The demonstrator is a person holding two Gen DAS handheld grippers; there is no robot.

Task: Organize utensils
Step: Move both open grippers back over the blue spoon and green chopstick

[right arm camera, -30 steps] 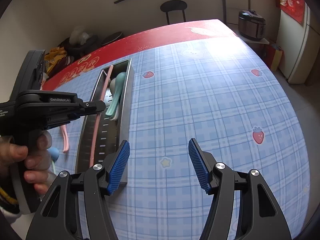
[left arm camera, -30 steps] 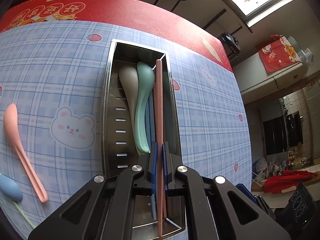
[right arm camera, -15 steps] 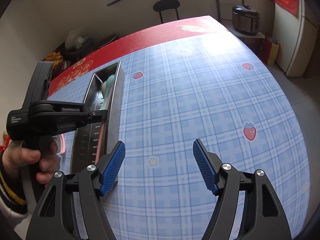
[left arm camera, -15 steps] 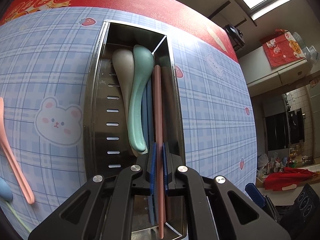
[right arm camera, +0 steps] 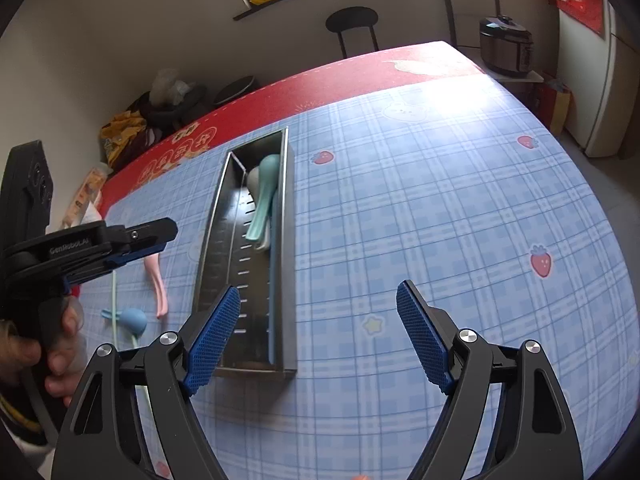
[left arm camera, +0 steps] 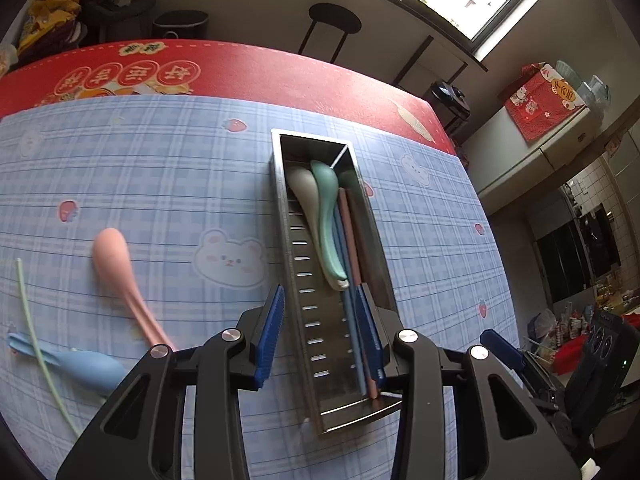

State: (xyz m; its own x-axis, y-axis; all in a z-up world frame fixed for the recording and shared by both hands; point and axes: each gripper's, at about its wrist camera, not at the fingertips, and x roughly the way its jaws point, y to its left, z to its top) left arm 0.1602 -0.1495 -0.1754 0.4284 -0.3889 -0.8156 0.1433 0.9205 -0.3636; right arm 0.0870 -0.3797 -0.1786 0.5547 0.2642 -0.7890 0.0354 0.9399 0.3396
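A long steel utensil tray (left arm camera: 282,216) lies on the blue checked tablecloth. It holds a green spoon (left arm camera: 326,216), a pale spoon (left arm camera: 306,200), a blue chopstick (left arm camera: 345,264) and a pink chopstick (left arm camera: 352,236). My left gripper (left arm camera: 320,332) hovers above the tray's near end with its jaws opening and nothing pressed between them. Left of the tray, a pink spoon (left arm camera: 120,276), a blue spoon (left arm camera: 88,364) and a thin green chopstick (left arm camera: 36,340) lie on the cloth. My right gripper (right arm camera: 318,292) hangs over the tray's near right corner, empty, its jaws still opening wide.
The table's far strip is red (left arm camera: 248,72). Beyond it stand a black stool (left arm camera: 334,24) and piled clutter (right arm camera: 160,104). A rice cooker (right arm camera: 506,44) sits on a low stand at the right. A person's hand (right arm camera: 24,352) grips the left gripper's handle.
The left gripper opened and let go of the pink chopstick, which now lies flat in the tray. It then drew back and up. The right gripper's jaws spread wider.
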